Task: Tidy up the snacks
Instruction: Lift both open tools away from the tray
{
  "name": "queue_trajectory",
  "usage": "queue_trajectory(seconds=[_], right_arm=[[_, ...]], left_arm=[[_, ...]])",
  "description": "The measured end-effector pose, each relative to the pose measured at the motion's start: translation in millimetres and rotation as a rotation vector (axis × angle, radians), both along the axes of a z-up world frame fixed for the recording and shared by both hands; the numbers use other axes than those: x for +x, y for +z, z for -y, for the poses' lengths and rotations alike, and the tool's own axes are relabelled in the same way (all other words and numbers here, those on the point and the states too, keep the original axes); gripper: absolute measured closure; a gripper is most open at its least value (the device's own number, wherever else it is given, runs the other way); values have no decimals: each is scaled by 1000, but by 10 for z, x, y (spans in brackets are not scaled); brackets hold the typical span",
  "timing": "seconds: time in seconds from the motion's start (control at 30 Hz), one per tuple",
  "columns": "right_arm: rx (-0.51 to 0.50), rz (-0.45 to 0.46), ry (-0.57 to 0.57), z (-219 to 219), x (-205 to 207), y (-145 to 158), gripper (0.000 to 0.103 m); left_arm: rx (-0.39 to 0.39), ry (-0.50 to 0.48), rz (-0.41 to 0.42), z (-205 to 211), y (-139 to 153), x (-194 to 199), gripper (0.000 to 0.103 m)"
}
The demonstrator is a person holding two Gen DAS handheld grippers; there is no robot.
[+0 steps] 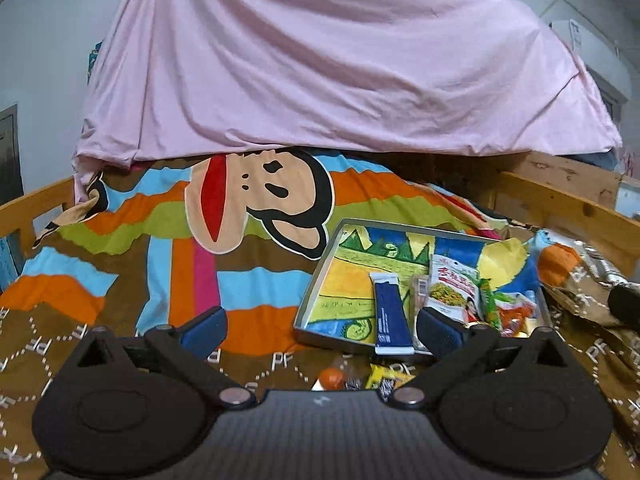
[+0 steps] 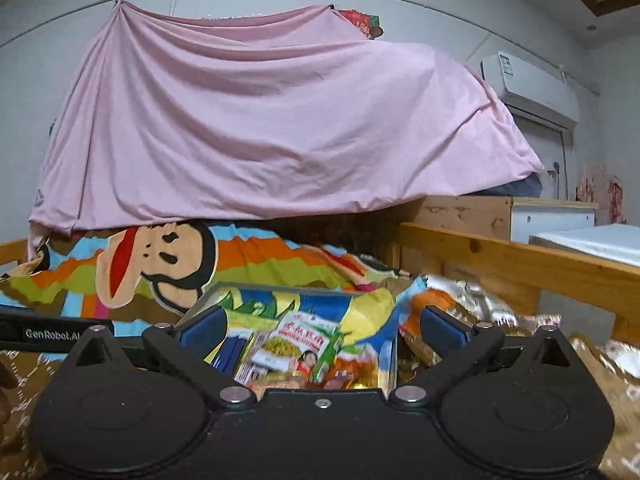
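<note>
Several loose snacks [image 1: 360,378] beside tray [image 1: 316,300], pink sheet [image 1: 320,60] behind.

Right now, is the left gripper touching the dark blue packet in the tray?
Cannot tell. In the left wrist view the left gripper stands open, its right finger overlapping the tray's dark blue packet.

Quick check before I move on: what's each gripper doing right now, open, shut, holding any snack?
Left gripper: open wide, nothing between its fingers.
Right gripper: open wide, holding nothing; the snack tray lies beyond it.

Both wrist views low, near, facing snack tray [image 1: 320,276], pink sheet [image 2: 260,128]
</note>
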State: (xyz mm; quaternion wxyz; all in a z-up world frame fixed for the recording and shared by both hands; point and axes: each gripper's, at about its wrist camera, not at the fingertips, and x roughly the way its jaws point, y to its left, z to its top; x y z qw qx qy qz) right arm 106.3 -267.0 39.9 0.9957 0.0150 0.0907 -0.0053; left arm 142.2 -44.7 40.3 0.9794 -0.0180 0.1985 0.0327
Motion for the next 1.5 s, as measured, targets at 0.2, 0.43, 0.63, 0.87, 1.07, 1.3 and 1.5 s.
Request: queue_trajectory(seconds=[0.2, 0.43, 0.63, 0.87, 1.07, 1.3, 1.5], right_arm=[[-5, -41, 14, -56, -261, -85, 1], [13, -116, 40, -167, -508, -270, 1], [-11, -232, 34, -243, -529, -484, 1], [-55, -359, 44, -311, -392, -686, 1], [-57, -372, 51, -319, -379, -700, 1], [-63, -392, 64, -325, -351, -715, 1], [-84, -408, 66, -353, -336, -735, 1]], left_arm=[[30, -30, 43, -50, -60, -387, 1], [101, -42, 14, -65, -373, -627, 1], [122, -62, -53, -88, -589, -641, 0], [98, -47, -111, -171, -718, -609, 0], [86, -29, -137, -217, -754, -583, 0], [92, -20, -170, -220, -810, -569, 0], [82, -18, -190, -225, -843, -556, 1]])
